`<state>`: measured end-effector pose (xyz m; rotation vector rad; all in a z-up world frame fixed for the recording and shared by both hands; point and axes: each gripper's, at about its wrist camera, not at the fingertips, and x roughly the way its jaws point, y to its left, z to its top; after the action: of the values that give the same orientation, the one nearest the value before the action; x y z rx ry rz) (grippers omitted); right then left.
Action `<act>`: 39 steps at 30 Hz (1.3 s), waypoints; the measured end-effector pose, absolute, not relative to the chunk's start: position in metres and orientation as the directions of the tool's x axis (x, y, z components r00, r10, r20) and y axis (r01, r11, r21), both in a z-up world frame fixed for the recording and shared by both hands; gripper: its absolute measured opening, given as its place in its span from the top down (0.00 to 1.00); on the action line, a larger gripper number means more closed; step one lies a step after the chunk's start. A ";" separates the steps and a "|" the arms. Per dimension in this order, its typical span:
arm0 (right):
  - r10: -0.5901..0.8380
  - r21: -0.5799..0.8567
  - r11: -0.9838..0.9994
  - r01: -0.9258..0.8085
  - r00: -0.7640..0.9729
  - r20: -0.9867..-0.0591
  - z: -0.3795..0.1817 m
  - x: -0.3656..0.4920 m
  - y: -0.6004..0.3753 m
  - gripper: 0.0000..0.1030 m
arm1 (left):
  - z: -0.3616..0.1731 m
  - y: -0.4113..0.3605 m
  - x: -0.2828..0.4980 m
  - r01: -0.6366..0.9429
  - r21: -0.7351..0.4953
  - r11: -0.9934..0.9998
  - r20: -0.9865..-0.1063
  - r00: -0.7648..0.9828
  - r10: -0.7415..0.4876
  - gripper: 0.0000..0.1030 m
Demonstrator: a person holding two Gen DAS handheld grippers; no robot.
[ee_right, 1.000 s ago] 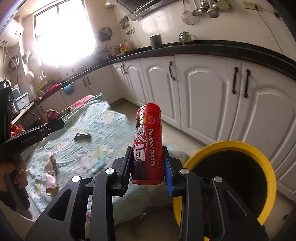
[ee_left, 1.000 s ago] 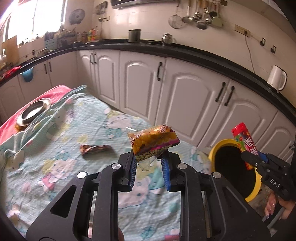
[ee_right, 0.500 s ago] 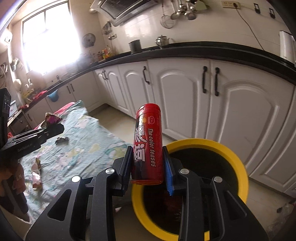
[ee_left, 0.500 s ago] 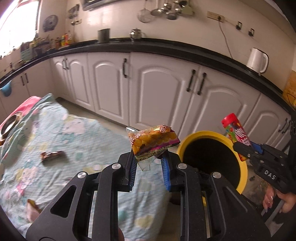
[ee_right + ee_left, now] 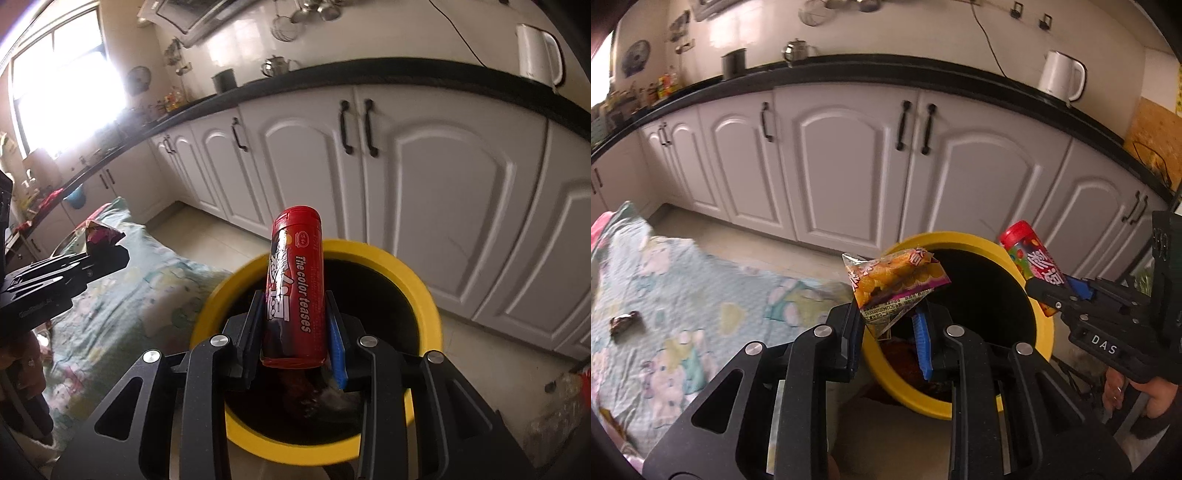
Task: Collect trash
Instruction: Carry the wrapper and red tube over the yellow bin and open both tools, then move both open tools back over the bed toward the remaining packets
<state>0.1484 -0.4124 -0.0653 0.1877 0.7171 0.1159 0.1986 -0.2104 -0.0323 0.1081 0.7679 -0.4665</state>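
Observation:
My left gripper (image 5: 888,325) is shut on an orange snack wrapper (image 5: 894,284) and holds it over the near left rim of the yellow trash bin (image 5: 1043,332). My right gripper (image 5: 295,328) is shut on a red candy tube (image 5: 295,288), upright, right above the bin's dark opening (image 5: 424,306). The right gripper and its tube (image 5: 1032,266) also show in the left wrist view at the bin's right rim. The left gripper (image 5: 107,254) with the wrapper (image 5: 99,234) shows at the left of the right wrist view. Some trash lies in the bin's bottom.
A table with a pale patterned cloth (image 5: 683,295) stands left of the bin, with a dark brown wrapper (image 5: 624,322) on it. White kitchen cabinets (image 5: 849,166) under a black counter run behind the bin. A white kettle (image 5: 1062,75) stands on the counter.
Both grippers have swung right from the table toward the bin, each still holding its item. The tube is now over the bin's opening and the wrapper over its near rim.

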 end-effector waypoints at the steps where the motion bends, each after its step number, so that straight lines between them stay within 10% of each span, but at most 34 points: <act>1: 0.166 0.214 0.976 -0.031 0.743 -0.648 -0.069 0.147 -0.417 0.71 | -0.035 -0.216 0.199 0.453 -0.075 0.889 -0.696 0.614 -0.372 0.83; 15: 0.179 0.257 0.966 0.012 0.688 -0.704 -0.100 0.143 -0.446 0.70 | -0.067 -0.251 0.209 0.503 -0.092 0.860 -0.752 0.531 -0.391 0.72; 26: 0.128 0.273 0.959 0.078 0.739 -0.662 -0.087 0.136 -0.470 0.49 | -0.067 -0.235 0.217 0.438 -0.103 0.893 -0.750 0.555 -0.359 0.11; 39: 0.141 0.271 0.962 0.027 0.802 -0.580 -0.052 0.131 -0.444 0.36 | -0.037 -0.172 0.197 0.313 -0.081 0.946 -0.692 0.665 -0.279 0.10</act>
<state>0.1308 -0.4439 -0.0524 0.2736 0.6392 0.0617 0.1973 -0.1717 -0.0371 0.0458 0.7737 -0.3342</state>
